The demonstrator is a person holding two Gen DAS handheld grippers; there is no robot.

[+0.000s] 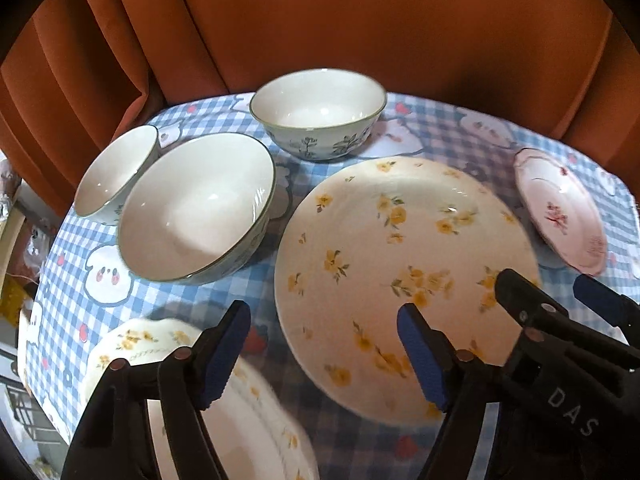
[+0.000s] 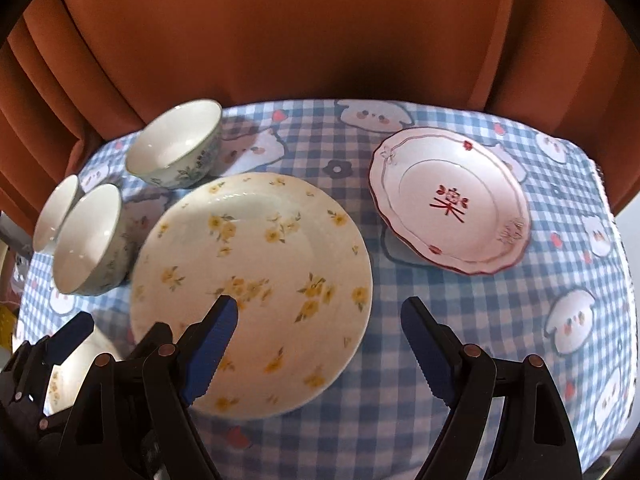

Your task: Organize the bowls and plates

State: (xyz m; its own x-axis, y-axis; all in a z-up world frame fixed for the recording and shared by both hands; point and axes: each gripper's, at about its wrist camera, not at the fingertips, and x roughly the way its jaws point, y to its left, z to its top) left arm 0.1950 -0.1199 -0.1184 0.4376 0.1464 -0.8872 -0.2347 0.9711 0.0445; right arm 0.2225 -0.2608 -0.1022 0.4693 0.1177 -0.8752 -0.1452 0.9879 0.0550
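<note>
Left wrist: my left gripper point(image 1: 324, 354) hangs released, empty, between the scalloped plate point(image 1: 168, 364) and big plate point(image 1: 404, 276); three bowls point(image 1: 196, 208) sit beyond.

Right wrist: my right gripper point(image 2: 316, 348) gapes over the big plate's point(image 2: 256, 264) right rim, pink plate point(image 2: 452, 200) beyond. I judge this an approach; next, close on that rim.

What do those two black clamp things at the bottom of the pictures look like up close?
Both the left gripper and the right gripper have black plastic linkage arms joined by coppery round rivets. Their fingers carry blue ridged pads. The right one bears the white letters "DAS". No hands or sleeves show.
</note>
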